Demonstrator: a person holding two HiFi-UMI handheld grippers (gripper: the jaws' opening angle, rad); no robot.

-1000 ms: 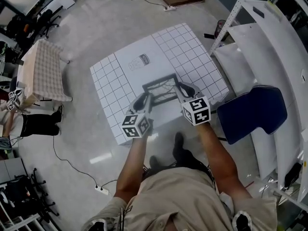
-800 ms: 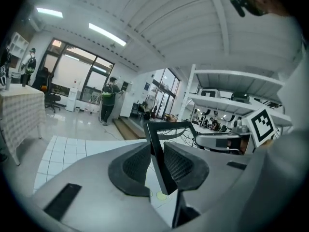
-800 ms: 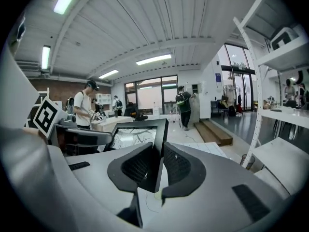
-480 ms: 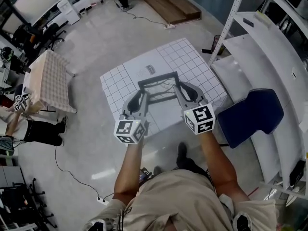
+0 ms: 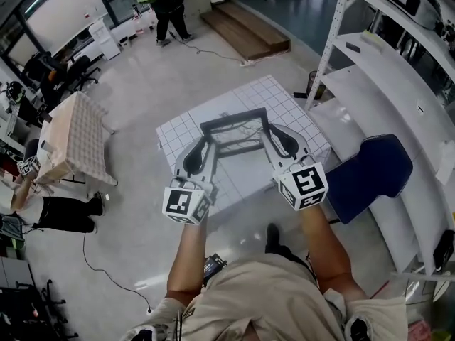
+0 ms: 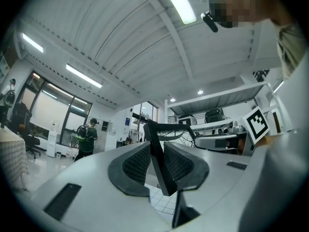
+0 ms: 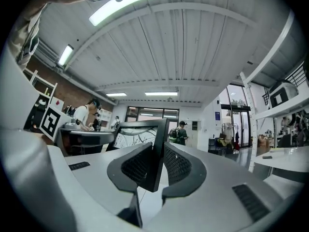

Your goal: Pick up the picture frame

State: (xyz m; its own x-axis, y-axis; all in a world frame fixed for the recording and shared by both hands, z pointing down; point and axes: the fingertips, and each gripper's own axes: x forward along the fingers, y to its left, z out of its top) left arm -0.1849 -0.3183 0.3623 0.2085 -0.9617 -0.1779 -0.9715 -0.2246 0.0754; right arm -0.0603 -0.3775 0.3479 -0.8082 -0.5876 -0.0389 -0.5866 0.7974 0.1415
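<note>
The picture frame (image 5: 234, 118) is a thin black rectangle with a pale line drawing inside. It hangs in the air above the white gridded table (image 5: 284, 94), held level between both grippers. My left gripper (image 5: 202, 150) is shut on the frame's left side bar (image 6: 155, 151). My right gripper (image 5: 276, 139) is shut on its right side bar (image 7: 158, 144). In each gripper view the black bar sits pinched between the two ribbed pads, and the rest of the frame reaches away towards the other gripper.
A blue chair (image 5: 370, 169) stands right of the table, with a white shelf rack (image 5: 370, 69) beyond it. A small table with a checked cloth (image 5: 75, 137) is at the left. A person (image 5: 167, 2) stands far back beside a wooden platform (image 5: 245, 30). Cables lie on the floor.
Both grippers have risen together with the frame between them, lifting it well above the table. The grips have not changed.
</note>
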